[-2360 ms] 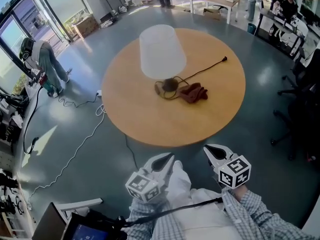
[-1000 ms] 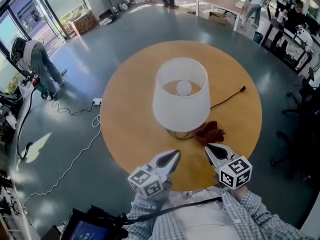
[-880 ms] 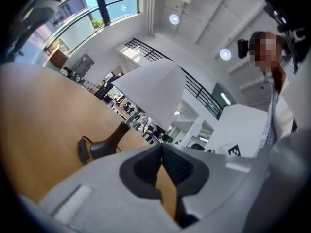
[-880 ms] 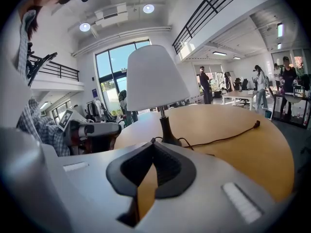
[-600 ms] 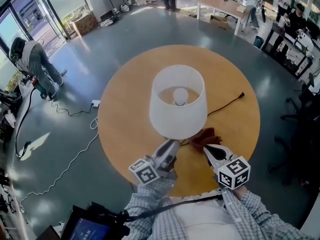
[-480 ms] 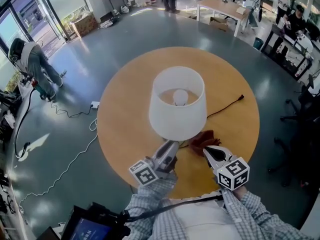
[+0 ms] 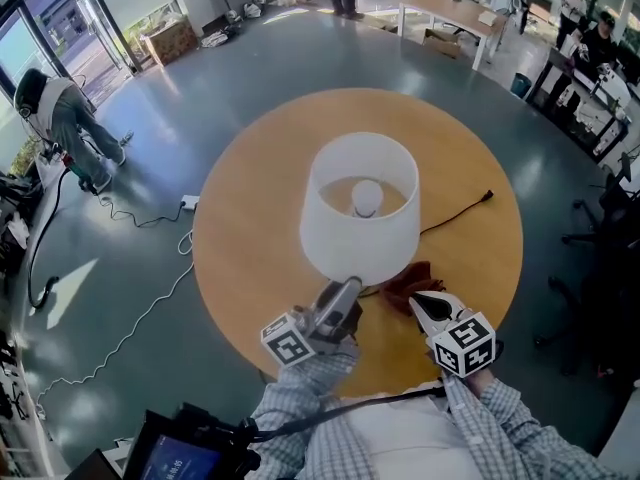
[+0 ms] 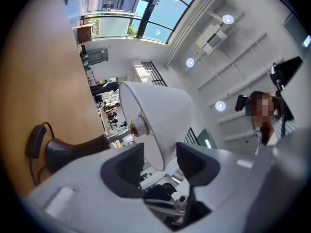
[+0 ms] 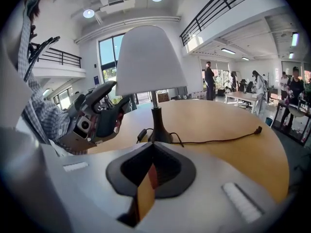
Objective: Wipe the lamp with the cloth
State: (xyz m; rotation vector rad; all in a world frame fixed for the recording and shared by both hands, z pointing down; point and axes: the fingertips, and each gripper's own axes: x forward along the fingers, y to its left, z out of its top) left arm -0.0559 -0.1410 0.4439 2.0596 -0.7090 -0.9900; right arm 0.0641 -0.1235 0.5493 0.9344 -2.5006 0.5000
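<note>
A table lamp with a white shade stands in the middle of the round wooden table. Its dark base and stem show in the right gripper view. A dark red cloth lies crumpled just right of the base. My left gripper reaches up at the shade's near lower rim. Its jaws are opening, and the shade's rim hangs between them without being pinched. My right gripper is shut and empty, hovering just short of the cloth.
The lamp's black cord runs right across the table to a loose plug. An inline switch lies by the base. White cables trail on the floor at left. Office chairs stand at right, and a person stands far left.
My left gripper has risen to the shade's lower rim, rolled, and opened its jaws around it. The right gripper has sunk a little toward the cloth and stays shut.
</note>
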